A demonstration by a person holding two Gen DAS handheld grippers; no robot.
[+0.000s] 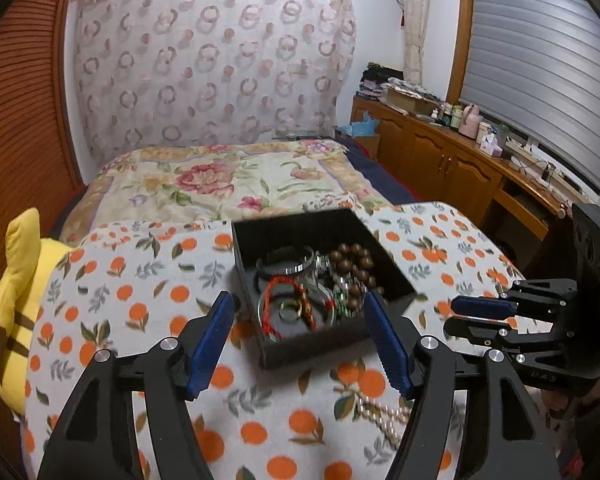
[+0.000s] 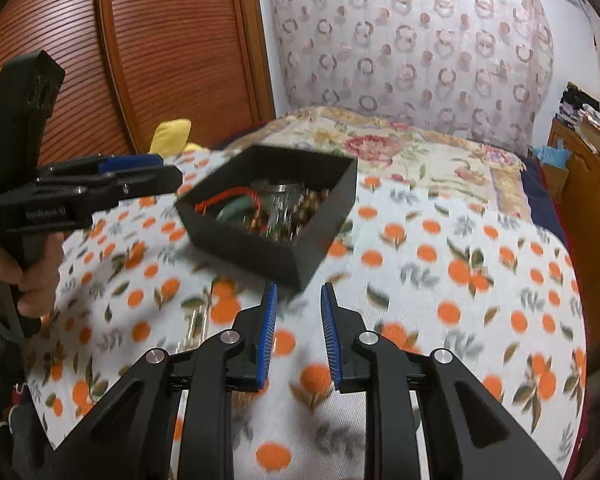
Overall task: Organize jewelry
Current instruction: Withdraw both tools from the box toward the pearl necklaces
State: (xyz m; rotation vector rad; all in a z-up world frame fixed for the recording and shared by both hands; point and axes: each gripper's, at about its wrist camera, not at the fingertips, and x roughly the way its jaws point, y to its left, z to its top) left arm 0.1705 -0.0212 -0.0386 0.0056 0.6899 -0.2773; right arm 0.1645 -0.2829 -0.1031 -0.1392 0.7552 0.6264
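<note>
left wrist view shows the black box (image 1: 320,276) on the orange-print blanket (image 1: 140,300) over the bed, already holding a red cord bracelet (image 1: 288,300), wooden beads (image 1: 352,268) and bangles. a pearl strand (image 1: 384,416) lies outside, just below it, so sorting looks nearly done. left tool (image 1: 300,344) is spread wide and empty; right tool (image 2: 298,336) is part-open, empty.

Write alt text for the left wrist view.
An open black box holding a tangle of bracelets, including a red cord bracelet and brown wooden beads, sits on an orange-print blanket. The open left gripper frames it; the right gripper is at the right edge.
</note>
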